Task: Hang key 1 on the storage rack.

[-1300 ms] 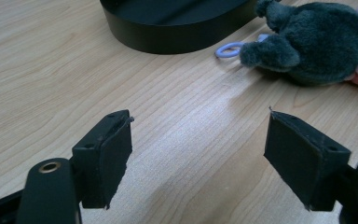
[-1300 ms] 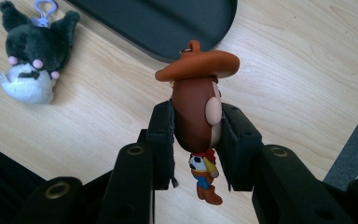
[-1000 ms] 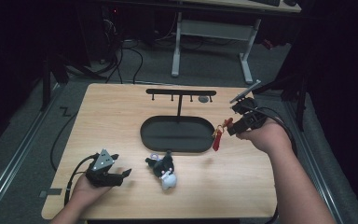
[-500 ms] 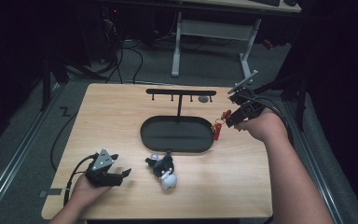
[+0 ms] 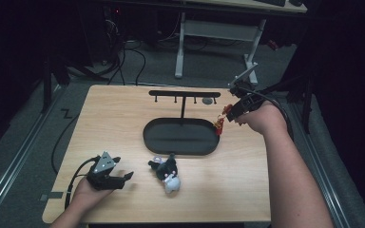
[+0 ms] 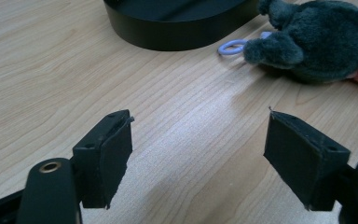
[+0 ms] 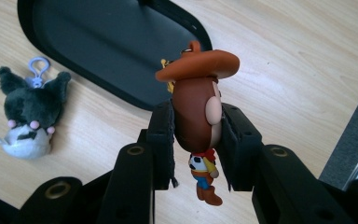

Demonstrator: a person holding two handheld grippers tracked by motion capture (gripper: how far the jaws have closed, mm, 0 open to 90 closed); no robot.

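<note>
While the right gripper (image 7: 196, 149) hangs above the table (image 5: 123, 123) just past the right end of the black tray (image 5: 180, 137), its jaws pinch the head of a cowboy figure (image 7: 198, 112), hat up and boots dangling. Resting near the table's front left, the left gripper (image 6: 198, 154) has its jaws spread wide and empty, a plush toy (image 6: 317, 42) lying beyond them.

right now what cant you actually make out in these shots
- Cowboy figure: in the right gripper view its face is turned away, and the right gripper covers its sides; in the high view it is too small for detail.
- Plush toy: cut off by the right edge of the left gripper view.
- Hooks on the black stand: too small in the high view to tell their shape.
- Small object near the stand's right end: too small to identify.
</note>
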